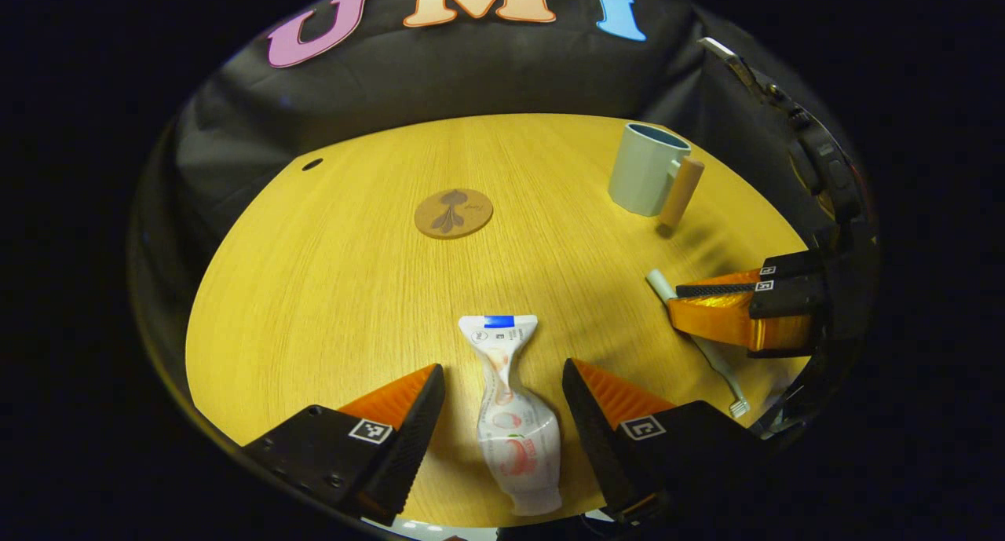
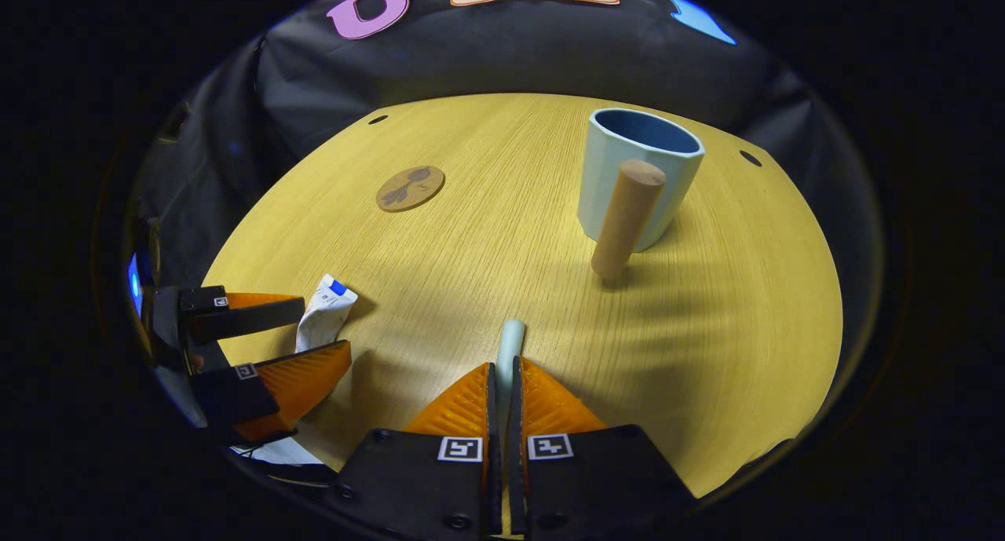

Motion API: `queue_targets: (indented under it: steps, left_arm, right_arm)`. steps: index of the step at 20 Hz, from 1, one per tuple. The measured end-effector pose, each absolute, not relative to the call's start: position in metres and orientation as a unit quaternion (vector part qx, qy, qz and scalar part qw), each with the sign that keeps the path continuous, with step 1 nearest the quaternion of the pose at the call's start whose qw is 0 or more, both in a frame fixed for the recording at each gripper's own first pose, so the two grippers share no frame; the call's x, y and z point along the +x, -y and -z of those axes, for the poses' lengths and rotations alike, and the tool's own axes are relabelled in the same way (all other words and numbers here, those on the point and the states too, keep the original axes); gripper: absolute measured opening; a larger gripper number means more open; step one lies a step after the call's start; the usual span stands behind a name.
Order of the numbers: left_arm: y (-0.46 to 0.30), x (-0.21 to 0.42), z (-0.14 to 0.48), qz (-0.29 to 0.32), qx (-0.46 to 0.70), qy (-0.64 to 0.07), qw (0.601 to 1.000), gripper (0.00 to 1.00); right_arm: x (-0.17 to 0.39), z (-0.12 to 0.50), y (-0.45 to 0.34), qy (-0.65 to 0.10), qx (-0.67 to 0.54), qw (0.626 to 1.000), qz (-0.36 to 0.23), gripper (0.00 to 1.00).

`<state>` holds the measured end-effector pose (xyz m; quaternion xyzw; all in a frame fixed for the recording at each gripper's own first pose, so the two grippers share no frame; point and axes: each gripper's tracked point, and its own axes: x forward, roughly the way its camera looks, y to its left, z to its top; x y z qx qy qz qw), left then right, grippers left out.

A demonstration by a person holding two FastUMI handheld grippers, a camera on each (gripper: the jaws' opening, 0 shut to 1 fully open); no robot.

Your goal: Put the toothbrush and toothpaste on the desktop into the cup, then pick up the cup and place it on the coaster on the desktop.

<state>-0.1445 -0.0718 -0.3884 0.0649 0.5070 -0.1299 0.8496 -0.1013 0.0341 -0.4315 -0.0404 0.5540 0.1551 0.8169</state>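
My left gripper (image 1: pixel 502 384) is spread wide, straddling the toothpaste (image 1: pixel 514 415), whose long axis runs straight along my fingers, crimped end pointing to the coaster (image 1: pixel 454 213). Nothing pinched there yet. On my right, the right gripper (image 2: pixel 502 380) is clamped narrow on the toothbrush (image 2: pixel 509 345), handle poking forward. The cup (image 2: pixel 636 176) stands upright ahead and slightly right, nearer this hand, so I'd carry the brush over first.

Yellow wood-grain desktop (image 1: pixel 330 290), pale blue-green cup (image 1: pixel 640 172) with tan handle, brown leaf-printed coaster (image 1: pixel 453 213), white toothpaste (image 1: pixel 514 415).
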Motion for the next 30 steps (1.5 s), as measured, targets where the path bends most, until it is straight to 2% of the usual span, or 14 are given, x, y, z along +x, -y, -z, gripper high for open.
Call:
queue_targets:
  steps: [3,7,9,10,12,16,18,22,30]
  left_arm:
    - [0.072,-0.142,0.389,0.129,0.062,-0.509,0.849,0.86]
    - [0.078,-0.141,0.391,0.139,0.06,-0.508,0.848,0.76]
    - [0.079,-0.14,0.39,0.139,0.056,-0.507,0.849,0.62]
    - [0.078,-0.14,0.389,0.134,0.046,-0.509,0.849,0.4]
    - [0.08,-0.138,0.39,0.131,0.03,-0.508,0.851,0.25]
    - [0.085,-0.135,0.389,0.141,0.018,-0.51,0.849,0.07]
    - [0.087,-0.134,0.389,0.134,0.0,-0.511,0.849,0.03]
    - [0.088,-0.136,0.388,0.122,-0.044,-0.519,0.845,0.02]
    - [0.085,-0.138,0.371,0.129,-0.051,-0.508,0.85,0.02]
  right_arm:
    - [-0.102,0.432,-0.034,-0.553,-0.043,0.817,-0.157,0.07]
    - [-0.102,0.432,-0.034,-0.552,-0.044,0.818,-0.156,0.07]
    - [-0.101,0.431,-0.035,-0.551,-0.042,0.819,-0.154,0.07]
    - [-0.101,0.431,-0.037,-0.551,-0.04,0.82,-0.153,0.07]
    - [-0.099,0.432,-0.042,-0.55,-0.034,0.821,-0.149,0.07]
    - [-0.101,0.43,-0.039,-0.55,-0.025,0.823,-0.14,0.07]
    - [-0.1,0.431,-0.039,-0.548,-0.026,0.824,-0.14,0.07]
    - [-0.101,0.429,-0.041,-0.55,-0.011,0.823,-0.14,0.06]
    - [-0.088,0.414,-0.047,-0.528,0.026,0.835,-0.151,0.06]
